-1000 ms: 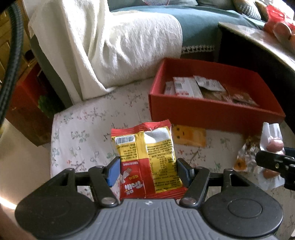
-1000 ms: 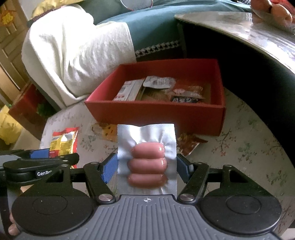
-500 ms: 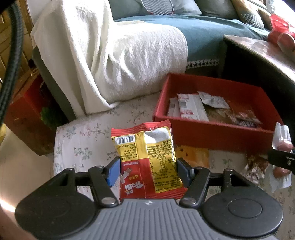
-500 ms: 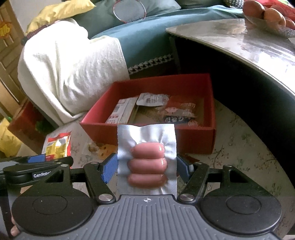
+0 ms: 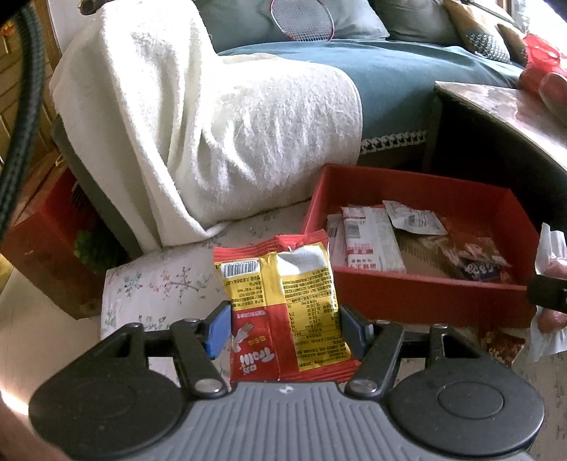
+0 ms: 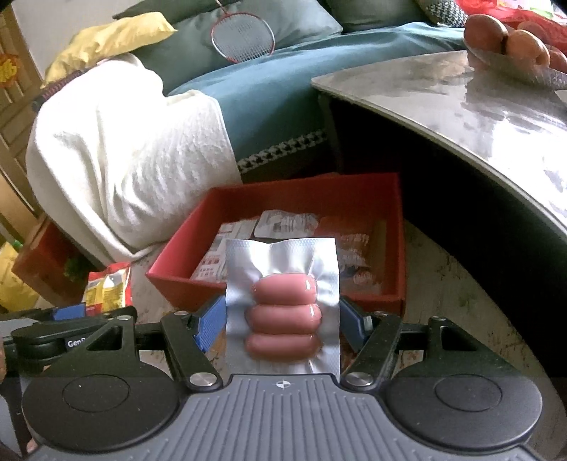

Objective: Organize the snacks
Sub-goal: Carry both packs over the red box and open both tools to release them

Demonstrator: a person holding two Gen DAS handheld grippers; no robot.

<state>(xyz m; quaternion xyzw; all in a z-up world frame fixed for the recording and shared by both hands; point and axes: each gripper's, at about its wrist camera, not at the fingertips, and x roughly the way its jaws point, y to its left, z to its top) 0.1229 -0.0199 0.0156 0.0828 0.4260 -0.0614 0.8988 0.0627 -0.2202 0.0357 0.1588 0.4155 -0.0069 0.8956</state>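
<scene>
Left wrist view: left gripper (image 5: 285,324), blue ribbed pads on black linkage, clamped on a glossy red-and-yellow snack packet (image 5: 283,305) with crimped edges, held upright off the surface; its back panel faces the camera, with a barcode, dense fine print too small to read, and "Trolli" in white, upside down, near the bottom edge. Beyond it, a shallow rectangular red box (image 5: 425,294), matte card walls, sits on a floral-print cloth (image 5: 156,283); inside lie flat white sachets with barcodes and darker crumpled wrappers, lettering unreadable. A crinkled brown wrapper (image 5: 503,345) lies on the cloth just outside the box's near corner. A nubbly cream blanket (image 5: 219,117) drapes over a teal sofa (image 5: 386,71); a red-framed racket (image 5: 301,17) rests against the cushions. At the right edge, part of the other tool and its white pack show. Right wrist view: right gripper (image 6: 282,321) closed on a silvery vacuum-sealed sausage pack (image 6: 283,305), dimpled foil border, three smooth pink sausages stacked inside, held above the box's near wall (image 6: 184,287). Only this view shows a polished grey curved tabletop (image 6: 460,103) with round brown fruit (image 6: 506,39) on it, a yellow cushion (image 6: 113,32), and the left tool from the side, its arm lettered "Gen…", cut off. The brown wrapper is hidden here.
</scene>
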